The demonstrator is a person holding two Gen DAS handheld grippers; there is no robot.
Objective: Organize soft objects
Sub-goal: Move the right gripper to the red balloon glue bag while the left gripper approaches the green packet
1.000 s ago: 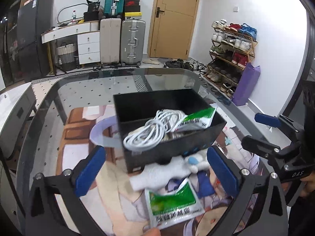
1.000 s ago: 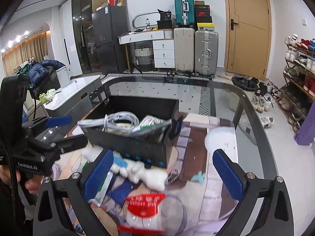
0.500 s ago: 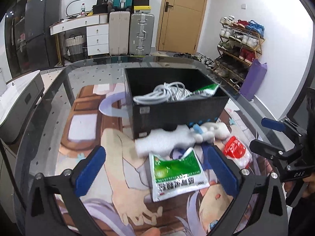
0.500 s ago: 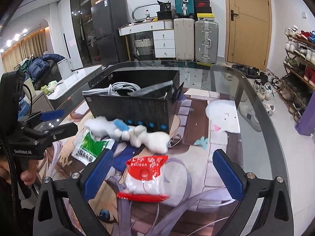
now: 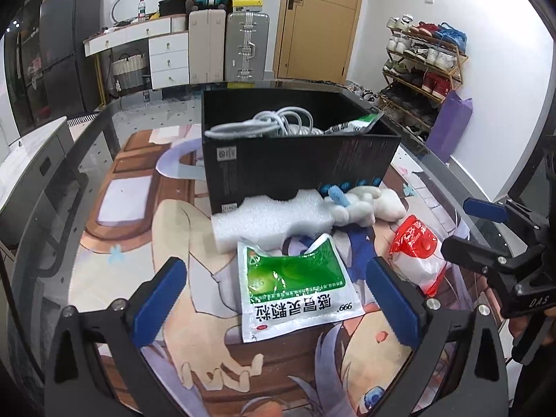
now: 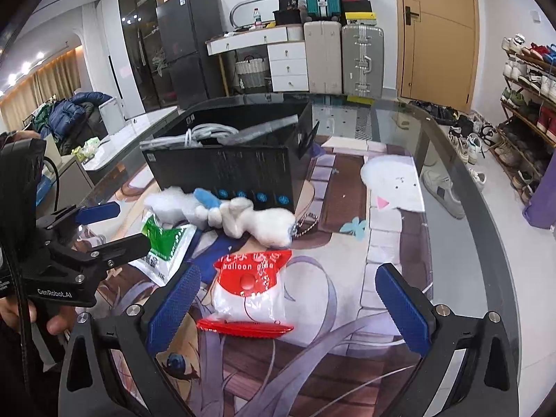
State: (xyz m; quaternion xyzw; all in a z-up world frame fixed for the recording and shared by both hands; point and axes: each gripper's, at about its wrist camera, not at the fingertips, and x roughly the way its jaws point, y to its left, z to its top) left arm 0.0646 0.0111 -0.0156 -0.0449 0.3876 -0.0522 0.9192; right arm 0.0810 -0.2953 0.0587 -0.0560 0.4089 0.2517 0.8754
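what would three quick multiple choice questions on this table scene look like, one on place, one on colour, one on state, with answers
1. Where does the white plush toy lie?
A. inside the black box
B. on the mat against the black box front
C. on the floor

2. What colour is the top of the balloon bag?
A. red
B. yellow
C. purple

3. How is the left hand-held gripper?
A. shut on the green sachet
B. shut on foam
C. open

Answers: B, the toy rests outside at the box's base; A, red header above clear plastic; C, its fingers stand wide apart either side of the green sachet.
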